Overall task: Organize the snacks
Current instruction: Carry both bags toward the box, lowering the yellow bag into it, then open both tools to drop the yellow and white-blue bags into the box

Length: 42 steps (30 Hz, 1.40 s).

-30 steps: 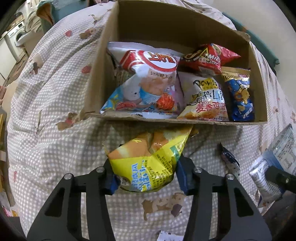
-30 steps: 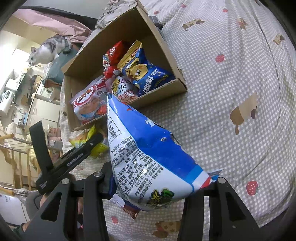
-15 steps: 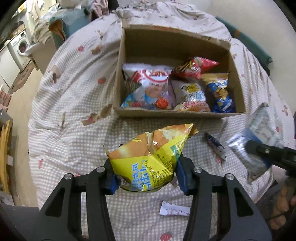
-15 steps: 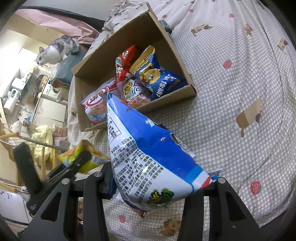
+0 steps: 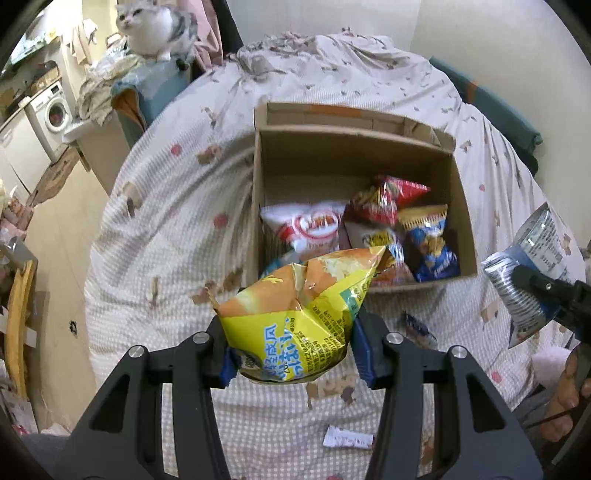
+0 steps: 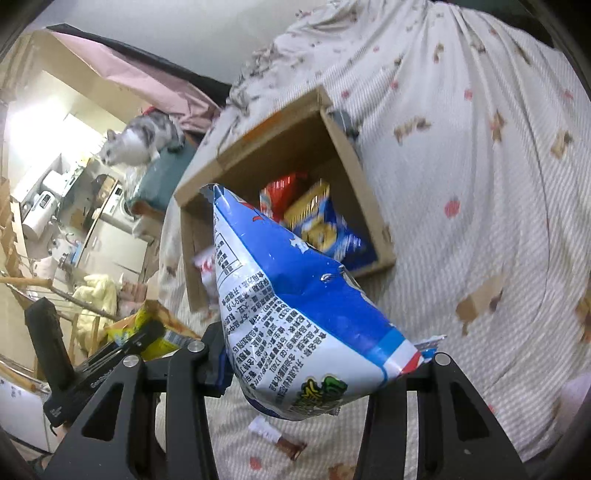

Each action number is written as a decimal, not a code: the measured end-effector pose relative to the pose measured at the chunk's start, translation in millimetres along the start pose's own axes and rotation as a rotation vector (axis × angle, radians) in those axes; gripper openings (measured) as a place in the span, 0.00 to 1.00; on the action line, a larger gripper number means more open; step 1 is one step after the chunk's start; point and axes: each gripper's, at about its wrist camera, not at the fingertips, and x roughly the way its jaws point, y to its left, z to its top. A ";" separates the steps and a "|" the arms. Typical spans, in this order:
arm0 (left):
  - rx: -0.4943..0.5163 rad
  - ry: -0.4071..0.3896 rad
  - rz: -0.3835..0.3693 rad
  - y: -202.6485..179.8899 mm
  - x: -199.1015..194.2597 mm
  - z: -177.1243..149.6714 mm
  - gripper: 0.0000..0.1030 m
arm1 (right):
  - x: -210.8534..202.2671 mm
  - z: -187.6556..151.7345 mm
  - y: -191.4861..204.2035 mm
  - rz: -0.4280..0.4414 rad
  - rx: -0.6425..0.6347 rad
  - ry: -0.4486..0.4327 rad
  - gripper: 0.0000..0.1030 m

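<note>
Over the bed now, both pairs of tongs are loaded: the left tongs are clamped on a yellow crisp bag, the right tongs on a blue-and-white snack bag, each bag pinched at its lower end and hanging clear of the checked bedspread. Ahead sits the cardboard box, already carrying a white shrimp-cracker bag, a red packet and a blue packet, so I'd call this past halfway. Left to do: these two bags, plus what looks like a small dark packet and a white wrapper lying on the cover. Room looks best at the box's back, where bare cardboard floor shows; the front is crowded. Both bags must clear the near wall. A cat watches from beyond the bed, well apart.
</note>
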 end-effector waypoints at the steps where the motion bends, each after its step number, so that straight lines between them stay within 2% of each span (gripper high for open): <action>1: -0.002 0.000 -0.002 -0.3 0.6 3.1 0.44 | 1.2 5.7 -0.1 0.011 0.004 -0.007 0.45; 8: 0.014 -0.007 -0.009 -13.4 20.0 38.8 0.44 | 23.7 30.4 8.0 0.017 -0.018 0.003 0.45; 12: 0.043 -0.018 0.004 -23.2 35.7 59.0 0.44 | 37.7 46.1 14.5 -0.014 -0.068 -0.001 0.45; 17: 0.085 -0.041 0.033 -33.9 57.9 85.7 0.45 | 59.4 72.0 17.9 -0.075 -0.104 -0.025 0.45; 22: 0.079 -0.007 0.032 -37.2 89.9 100.4 0.45 | 88.6 95.3 19.6 -0.126 -0.123 -0.015 0.45; 24: 0.082 -0.008 0.034 -37.5 98.3 102.0 0.45 | 98.3 99.0 21.9 -0.149 -0.145 -0.015 0.45; 26: 0.092 -0.005 0.040 -38.2 105.9 103.4 0.45 | 112.4 101.7 25.1 -0.211 -0.186 -0.007 0.45; 29: 0.080 0.019 0.034 -33.9 118.8 105.5 0.45 | 131.3 100.4 24.1 -0.231 -0.200 0.041 0.45; 32: 0.065 0.039 0.015 -31.7 128.7 107.4 0.45 | 140.6 100.0 25.9 -0.205 -0.206 0.059 0.46; 34: 0.075 0.041 0.021 -34.0 132.0 108.6 0.45 | 139.0 102.2 24.6 -0.156 -0.195 0.065 0.46; 35: 0.079 0.038 0.025 -35.2 133.3 109.4 0.46 | 140.4 102.9 21.3 -0.121 -0.173 0.084 0.45; 37: 0.084 0.036 0.029 -37.3 135.4 109.7 0.47 | 144.9 100.3 16.9 -0.112 -0.156 0.112 0.46; 40: 0.087 0.054 0.024 -39.2 139.7 108.8 0.47 | 152.7 95.5 12.3 -0.003 -0.124 0.173 0.47; 42: 0.092 0.060 0.036 -39.9 140.4 107.8 0.48 | 150.9 94.4 13.0 0.002 -0.120 0.164 0.48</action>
